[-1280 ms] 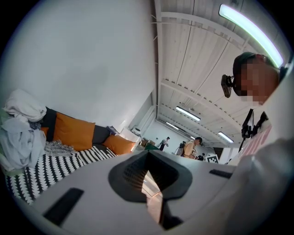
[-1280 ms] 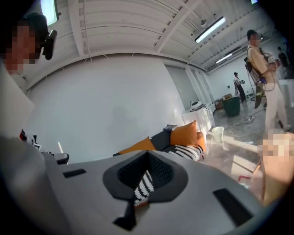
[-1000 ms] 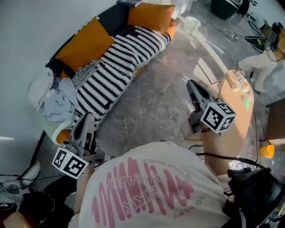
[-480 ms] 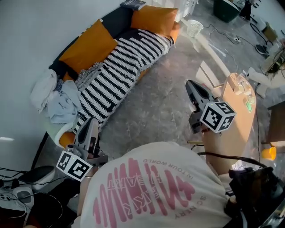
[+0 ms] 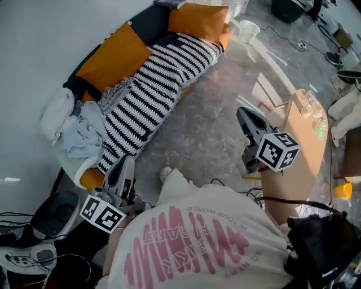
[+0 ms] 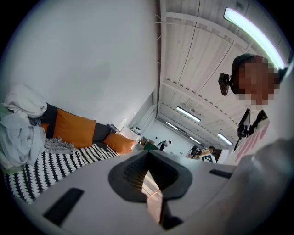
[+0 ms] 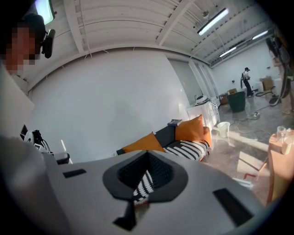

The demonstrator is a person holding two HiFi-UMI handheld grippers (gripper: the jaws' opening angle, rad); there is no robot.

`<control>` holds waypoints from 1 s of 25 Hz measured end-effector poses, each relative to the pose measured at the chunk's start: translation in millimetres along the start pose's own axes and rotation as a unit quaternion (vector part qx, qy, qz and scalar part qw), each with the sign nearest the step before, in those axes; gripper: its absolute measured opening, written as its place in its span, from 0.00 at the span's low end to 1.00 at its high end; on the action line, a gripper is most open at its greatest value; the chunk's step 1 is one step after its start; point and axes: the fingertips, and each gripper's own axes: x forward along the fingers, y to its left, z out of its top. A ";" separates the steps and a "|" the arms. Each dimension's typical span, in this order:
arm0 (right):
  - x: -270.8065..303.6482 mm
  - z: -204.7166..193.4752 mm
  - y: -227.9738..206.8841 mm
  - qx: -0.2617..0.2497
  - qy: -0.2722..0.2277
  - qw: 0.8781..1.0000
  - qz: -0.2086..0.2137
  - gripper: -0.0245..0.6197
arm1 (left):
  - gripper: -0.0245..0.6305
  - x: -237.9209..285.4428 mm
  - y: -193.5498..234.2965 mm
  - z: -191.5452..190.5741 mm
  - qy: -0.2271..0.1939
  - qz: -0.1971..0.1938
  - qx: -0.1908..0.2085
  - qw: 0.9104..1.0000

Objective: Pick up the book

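**Both grippers clenched and empty, book far off on the sofa**

In the head view the left gripper [image 5: 128,162] sits at about 8 o'clock, just above the person's white shirt [image 5: 197,242]. Its jaws are pressed together with nothing between them. It points up toward the near end of the sofa [image 5: 144,22]. In the left gripper view the same gripper [image 6: 149,170] shows only a thin slit of floor past its closed jaws.

The right gripper [image 5: 243,112] is at about 3 o'clock, beside a light wooden surface [image 5: 299,152]. Its jaws also look clenched and hold nothing. The right gripper view has this gripper [image 7: 147,173] aimed at the striped blanket [image 7: 190,149].

The book [image 5: 169,3] is a flat dark thing at 12 o'clock, cut by the top edge of the frame. It lies on the far end of the sofa, beside an orange cushion [image 5: 197,20] and well apart from both grippers. The right gripper view shows the book [image 7: 174,122] small, at about 1 o'clock from the jaws.

A heap of pale clothes [image 5: 73,124] lies on the sofa at 9 o'clock. The grey floor [image 5: 208,130] stretches between the sofa and the person.
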 end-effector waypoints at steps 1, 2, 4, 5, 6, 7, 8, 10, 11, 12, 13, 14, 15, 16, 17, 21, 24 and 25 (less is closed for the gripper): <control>5.7 -2.2 2.6 -0.004 0.005 1.000 0.000 0.05 | 0.05 2.3 4.2 -1.6 0.004 -0.002 -0.004 1.000; 11.6 -3.5 4.5 -0.007 0.008 1.000 -0.001 0.05 | 0.05 5.0 10.2 -1.5 0.006 -0.004 -0.008 1.000; 22.3 -4.7 6.7 -0.009 0.014 1.000 -0.005 0.05 | 0.05 11.4 25.7 3.5 0.007 -0.005 -0.019 1.000; 27.2 -4.5 7.6 -0.007 0.016 1.000 -0.008 0.05 | 0.05 15.9 34.5 7.9 0.009 -0.005 -0.025 1.000; 32.2 -3.6 8.8 -0.004 0.018 1.000 -0.012 0.05 | 0.05 21.6 43.2 13.2 0.011 -0.007 -0.029 0.999; 37.3 -2.2 10.7 0.000 0.018 1.000 -0.015 0.05 | 0.05 28.5 51.2 19.5 0.014 -0.010 -0.030 0.999; 43.0 -0.5 12.8 0.002 0.017 1.000 -0.016 0.05 | 0.05 35.9 58.0 26.7 0.016 -0.015 -0.029 0.999; 56.1 3.2 14.7 0.002 0.017 1.000 -0.022 0.05 | 0.05 50.6 70.0 42.5 0.016 -0.024 -0.020 0.999; 63.1 5.5 14.3 0.002 0.016 1.000 -0.026 0.05 | 0.05 57.1 76.3 50.0 0.014 -0.026 -0.016 0.999; 70.3 8.2 13.5 0.005 0.014 0.999 -0.030 0.05 | 0.05 63.1 83.4 56.8 0.012 -0.027 -0.014 0.999; 77.9 11.1 12.8 0.009 0.012 0.999 -0.032 0.05 | 0.05 68.9 91.3 63.3 0.012 -0.026 -0.012 1.000; 85.7 14.0 12.2 0.016 0.009 0.999 -0.033 0.05 | 0.05 74.6 99.1 70.0 0.012 -0.025 -0.010 1.000; 93.4 16.8 11.7 0.022 0.007 0.999 -0.034 0.05 | 0.05 80.1 106.2 76.9 0.012 -0.025 -0.008 1.000; 100.5 19.4 11.3 0.027 0.005 0.999 -0.035 0.05 | 0.05 85.1 112.0 84.0 0.011 -0.028 -0.007 1.000; 107.3 22.2 11.1 0.032 0.003 0.999 -0.037 0.05 | 0.05 89.9 116.9 90.8 0.010 -0.031 -0.006 0.999; 134.5 34.9 13.8 0.038 -0.004 0.998 -0.040 0.05 | 0.05 108.2 137.4 111.1 0.008 -0.041 -0.007 0.999; 152.6 43.2 16.6 0.035 -0.005 0.998 -0.046 0.05 | 0.05 121.5 152.6 122.2 0.017 -0.047 -0.010 0.999; 158.3 45.9 17.2 0.036 -0.006 0.998 -0.048 0.05 | 0.05 125.9 157.8 127.2 0.018 -0.047 -0.009 0.999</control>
